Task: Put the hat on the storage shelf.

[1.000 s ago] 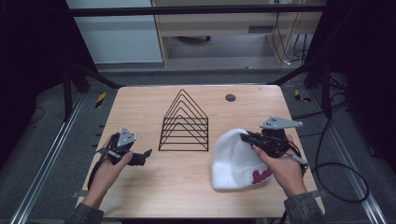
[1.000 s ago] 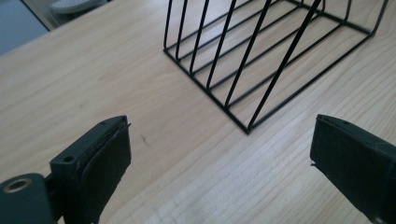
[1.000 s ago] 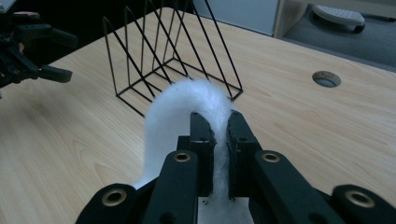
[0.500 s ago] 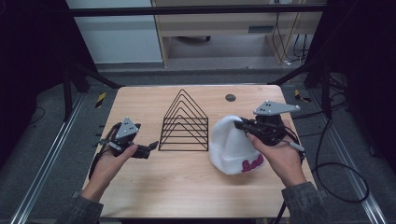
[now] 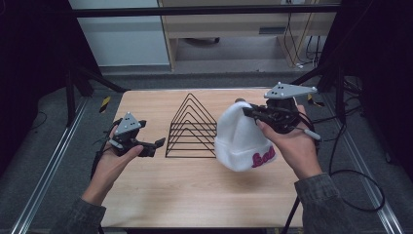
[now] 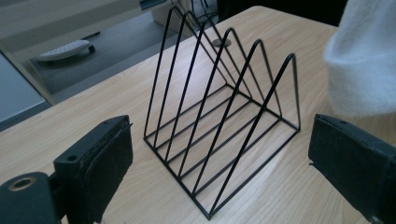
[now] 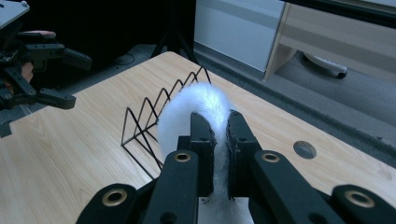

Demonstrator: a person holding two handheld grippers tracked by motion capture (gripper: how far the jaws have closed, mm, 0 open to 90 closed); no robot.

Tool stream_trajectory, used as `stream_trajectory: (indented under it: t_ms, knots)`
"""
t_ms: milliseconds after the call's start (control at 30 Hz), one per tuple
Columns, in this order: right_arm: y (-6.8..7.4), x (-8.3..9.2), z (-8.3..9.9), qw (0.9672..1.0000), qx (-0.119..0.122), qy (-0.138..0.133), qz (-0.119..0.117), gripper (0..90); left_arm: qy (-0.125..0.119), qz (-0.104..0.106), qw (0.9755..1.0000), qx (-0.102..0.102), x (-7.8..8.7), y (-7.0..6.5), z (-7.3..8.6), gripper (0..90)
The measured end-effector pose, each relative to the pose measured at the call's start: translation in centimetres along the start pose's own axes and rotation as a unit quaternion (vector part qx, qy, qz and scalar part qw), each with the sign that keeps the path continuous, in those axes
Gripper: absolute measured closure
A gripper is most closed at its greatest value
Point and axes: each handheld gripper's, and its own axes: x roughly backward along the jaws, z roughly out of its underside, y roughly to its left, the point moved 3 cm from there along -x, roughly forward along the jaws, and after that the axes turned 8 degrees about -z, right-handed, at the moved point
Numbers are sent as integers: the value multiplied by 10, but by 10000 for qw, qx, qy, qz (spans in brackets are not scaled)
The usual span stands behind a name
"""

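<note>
- Landmark: black wire rack (image 5: 191, 127), a row of triangular dividers standing at mid-table (image 5: 195, 195).
- White knit beanie (image 5: 241, 136) hangs clear of the tabletop just right of the rack, cuff and red lettering lowest. It looks gripped by the crown so that it drapes open-end down, probably to slip over a divider.
- Right gripper (image 5: 253, 113) is pinched on the beanie's crown; in the right gripper view the jaws sit nearly together with white knit squeezed between them (image 7: 217, 140).
- Left gripper (image 5: 155, 145) hovers just left of the rack, jaws spread wide with nothing between them, pointed at the rack (image 6: 219, 121). Likely placed to steady the rack or catch the cuff.
</note>
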Motion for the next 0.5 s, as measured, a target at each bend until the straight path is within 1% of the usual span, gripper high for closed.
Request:
stream_trajectory:
  t_ms: [33,100,133,200,233,267,300,333,367,400,500]
  knots:
    - [0,0,-2,10000,11,-12,-3,839,25,20,10000,-64,1,0,-2,59]
    - [1,0,-6,10000,5,-28,1,839,-20,20,9999,-104,2,-2,-8,64]
    - [1,0,-9,10000,50,-38,10,840,-24,43,9999,-134,3,-2,-10,66]
    - [2,0,-13,10000,67,-52,11,840,-97,107,9998,-129,5,-5,-17,66]
    - [3,0,-16,9999,83,-64,18,840,-99,118,9997,-172,5,-5,-19,67]
    - [3,-1,-18,9999,90,-63,27,839,-139,152,9997,-148,5,-7,-23,68]
    - [3,-1,-18,9999,90,-63,27,839,-139,152,9997,-148,5,-7,-23,76]
    - [3,-2,-23,9999,113,-64,63,840,-109,241,9995,-198,5,-10,-27,106]
    - [3,-2,-24,9998,159,-86,99,840,-109,241,9995,-198,5,-10,-27,126]
    - [2,-2,-26,9997,155,-150,129,839,-59,318,9992,-250,4,-13,-30,140]
    - [1,-1,-33,9992,175,-290,194,840,-78,349,9990,-259,3,-15,-33,154]
